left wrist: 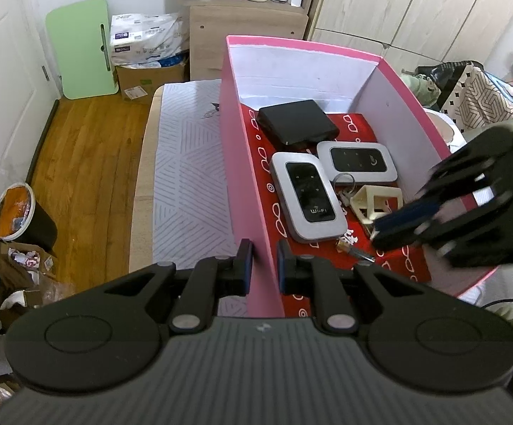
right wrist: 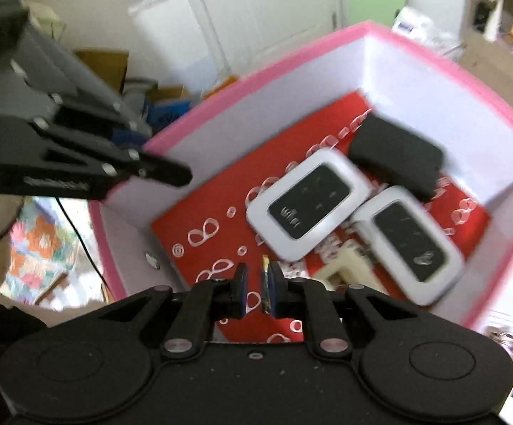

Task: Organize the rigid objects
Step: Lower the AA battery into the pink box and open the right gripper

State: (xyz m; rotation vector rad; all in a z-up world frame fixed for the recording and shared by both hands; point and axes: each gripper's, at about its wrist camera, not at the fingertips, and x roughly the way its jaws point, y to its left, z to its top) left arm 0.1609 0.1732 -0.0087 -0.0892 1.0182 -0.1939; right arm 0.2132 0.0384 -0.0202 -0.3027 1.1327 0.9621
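Observation:
A pink box [left wrist: 242,163] with a red patterned floor holds a black case [left wrist: 297,122], two grey Wi-Fi units [left wrist: 307,200] [left wrist: 357,161], a cream plastic frame [left wrist: 375,202], a key ring [left wrist: 345,179] and a small key [left wrist: 353,249]. My left gripper [left wrist: 264,265] is shut on the box's left wall. My right gripper [right wrist: 255,285] is inside the box [right wrist: 256,78] over the red floor, fingers slightly apart, with a thin object [right wrist: 264,283] against the right finger. It also shows in the left wrist view [left wrist: 398,223].
The box sits on a table with a white striped cloth [left wrist: 189,177]. Beyond are a wooden cabinet [left wrist: 245,35] with jars, a green board [left wrist: 79,46], cardboard boxes and a bin [left wrist: 19,212] on the wood floor.

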